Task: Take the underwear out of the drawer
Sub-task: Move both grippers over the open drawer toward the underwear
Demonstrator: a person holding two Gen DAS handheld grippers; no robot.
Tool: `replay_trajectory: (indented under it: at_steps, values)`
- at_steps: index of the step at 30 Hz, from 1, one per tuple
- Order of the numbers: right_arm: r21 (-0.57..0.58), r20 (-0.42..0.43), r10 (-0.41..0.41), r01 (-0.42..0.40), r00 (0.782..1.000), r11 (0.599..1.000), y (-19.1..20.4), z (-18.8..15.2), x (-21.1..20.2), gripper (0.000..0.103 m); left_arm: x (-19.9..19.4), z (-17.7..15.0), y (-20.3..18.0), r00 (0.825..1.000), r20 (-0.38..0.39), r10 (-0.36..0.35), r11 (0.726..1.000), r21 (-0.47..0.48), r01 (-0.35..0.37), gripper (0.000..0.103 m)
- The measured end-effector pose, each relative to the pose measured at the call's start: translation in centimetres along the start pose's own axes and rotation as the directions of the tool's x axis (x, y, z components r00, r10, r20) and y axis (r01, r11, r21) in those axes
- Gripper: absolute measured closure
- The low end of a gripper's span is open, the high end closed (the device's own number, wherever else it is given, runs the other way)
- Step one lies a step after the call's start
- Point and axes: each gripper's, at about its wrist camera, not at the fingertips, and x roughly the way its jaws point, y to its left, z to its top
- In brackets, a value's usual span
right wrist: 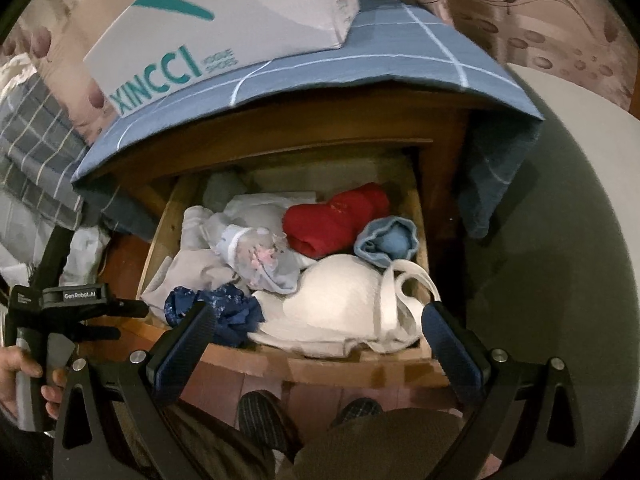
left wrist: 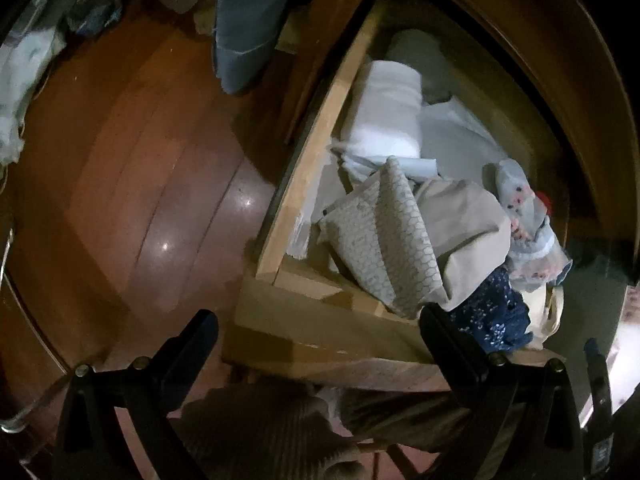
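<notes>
Black, blue-padded fingers of the right gripper (right wrist: 316, 330) stand wide apart, holding nothing, low over the front edge of the pulled-out wooden drawer (right wrist: 356, 370). The left gripper (left wrist: 320, 332) is likewise spread and empty; its right-hand finger (left wrist: 440, 320) sits at the drawer's near corner, just beside a dark blue speckled piece of underwear (left wrist: 492, 312). In the right wrist view the person's hand (right wrist: 16, 376) grips the left tool's handle at the frame's left edge.

The drawer is crammed with soft garments. Nearest the front lie the crumpled navy underwear and a white padded bra (right wrist: 340, 300) with looped straps. Behind them sit a pale grey floral piece (right wrist: 256, 252), a beige garment (left wrist: 464, 232) and a grey honeycomb-patterned cloth (left wrist: 384, 236). Farther back are a red roll (right wrist: 336, 220), a light blue roll (right wrist: 386, 240), and a folded white stack (left wrist: 388, 112).

Over the cabinet top hangs a blue checked cloth (right wrist: 360, 64), bearing a white shoebox (right wrist: 224, 24) printed "XINCCI".
</notes>
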Motion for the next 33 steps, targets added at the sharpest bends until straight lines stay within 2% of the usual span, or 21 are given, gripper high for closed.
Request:
replay_trajectory:
  at_steps: [6,11,17,22,27,31,33]
  values:
    - [-0.086,-0.048,0.013,-0.017,0.999,0.996,1.7,1.0,1.3,0.001,-0.8,0.1,-1.2,0.997,0.065,0.051,0.998,0.045,-0.054,0.0]
    - [-0.14,-0.094,0.023,-0.036,0.995,0.99,2.4,2.1,2.8,0.001,-2.7,-0.8,-3.0,0.972,0.204,0.114,0.986,0.1,-0.137,0.002]
    - [-0.18,-0.108,0.034,-0.053,0.994,0.982,3.3,2.5,4.0,0.004,-4.8,-2.2,-3.4,0.949,0.305,0.084,0.984,0.123,-0.126,0.002]
    - [-0.228,-0.158,0.026,-0.062,0.987,0.972,4.6,3.5,5.9,0.017,-6.2,-3.5,-3.3,0.921,0.385,0.051,0.98,0.158,-0.12,0.002]
    - [-0.3,-0.2,-0.002,-0.059,0.98,0.952,6.3,4.0,8.1,0.023,-7.3,-4.2,-5.2,0.885,0.462,0.051,0.946,0.262,-0.192,0.002]
    - [-0.344,-0.22,-0.02,-0.058,0.975,0.937,7.3,4.4,9.5,0.023,-7.3,-4.7,-6.4,0.875,0.482,0.033,0.912,0.344,-0.224,0.002]
    - [-0.364,-0.233,-0.032,-0.056,0.972,0.93,7.7,4.6,10.3,0.023,-7.0,-4.8,-6.8,0.88,0.474,0.023,0.901,0.373,-0.224,0.002]
